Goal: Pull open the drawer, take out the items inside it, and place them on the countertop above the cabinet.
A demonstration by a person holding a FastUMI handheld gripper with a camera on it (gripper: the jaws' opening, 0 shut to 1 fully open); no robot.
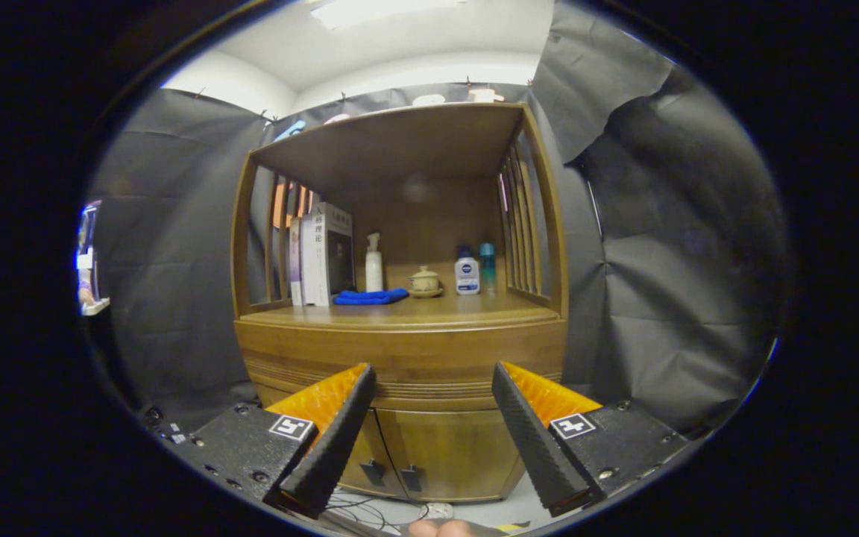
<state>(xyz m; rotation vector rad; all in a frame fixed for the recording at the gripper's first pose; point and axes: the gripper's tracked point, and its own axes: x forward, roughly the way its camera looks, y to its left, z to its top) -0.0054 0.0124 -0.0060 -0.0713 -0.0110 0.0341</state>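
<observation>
Tongs (433, 418) spread wide, nothing between the fingers, held well back from the cabinet (400, 350) and pointed squarely at its front. Drawer (400, 356) judged to be the broad wooden band straight ahead, beyond the fingertips and a little above them, under the counter (400, 313) and over the two lower doors (429, 447); shut, front flush, contents hidden. Long axis of that band runs crosswise, side to side across the line of the fingers, so an approach straight forward meets it broadside. No knob or pull made out on the band itself; a ridged strip along its lower edge, just past the fingertips, may serve as the grip, but cannot tell. Small dark handles (392, 473) seen lower down, between the fingers, belong to the doors, not the drawer. Counter lies above and beyond the drawer front, already carrying books (321, 257) beyond the left finger, a blue cloth (370, 297), a white pump bottle (373, 265), a small lidded cup (424, 282), and two bottles (474, 268) further right; bare wood along the near edge looks like the likely set-down spot. Coming move judged to turn on closing the gap forward and slightly up, centred on the band, with pull direction straight back along the fingers. Task not yet begun.
</observation>
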